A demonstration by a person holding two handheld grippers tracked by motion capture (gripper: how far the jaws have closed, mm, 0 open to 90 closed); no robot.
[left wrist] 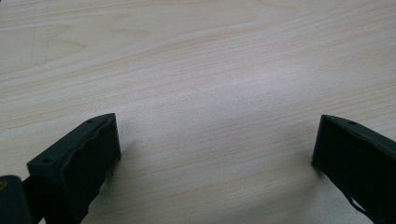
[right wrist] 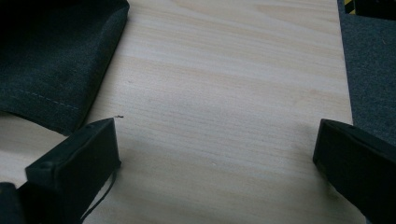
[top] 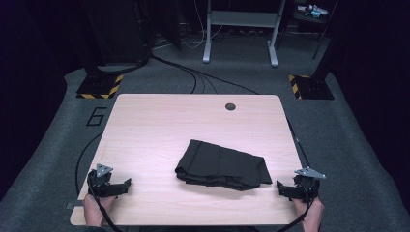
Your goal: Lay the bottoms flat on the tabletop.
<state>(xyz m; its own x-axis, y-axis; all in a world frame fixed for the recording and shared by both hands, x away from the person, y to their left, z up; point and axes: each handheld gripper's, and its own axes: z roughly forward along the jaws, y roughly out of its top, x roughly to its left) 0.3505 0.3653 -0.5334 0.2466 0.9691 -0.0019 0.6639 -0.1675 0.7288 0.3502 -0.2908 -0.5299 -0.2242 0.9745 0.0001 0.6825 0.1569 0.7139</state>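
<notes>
A folded dark cloth (top: pixel 222 165) is lying on the pale wooden worktop (top: pixel 159 121), a little right of centre and toward the near edge, with nothing resting on it. The left tool (top: pixel 126 184) is sitting at the near left corner, its jaws standing wide apart over bare wood, well apart from the cloth. The right tool (top: pixel 280 186) is sitting at the near right corner, just beside the cloth's right end, its jaws also spread wide with nothing between them. In the right gripper view, the cloth's stitched hem (right wrist: pixel 44 100) is showing just beyond one jaw, not touching it as far as can be told, while the worktop's right edge and the grey carpet (right wrist: pixel 369 70) are running past the other jaw. A hand (top: pixel 96 209) is gripping the left tool from the near edge, and another hand (top: pixel 309 212) is gripping the right. A round cable hole (top: pixel 230 106) is sitting near the far edge. Beyond the worktop, a grey metal frame (top: pixel 240 29), black cables (top: pixel 193 75) and two yellow-and-black striped bases (top: pixel 100 86) are standing on the carpet.
</notes>
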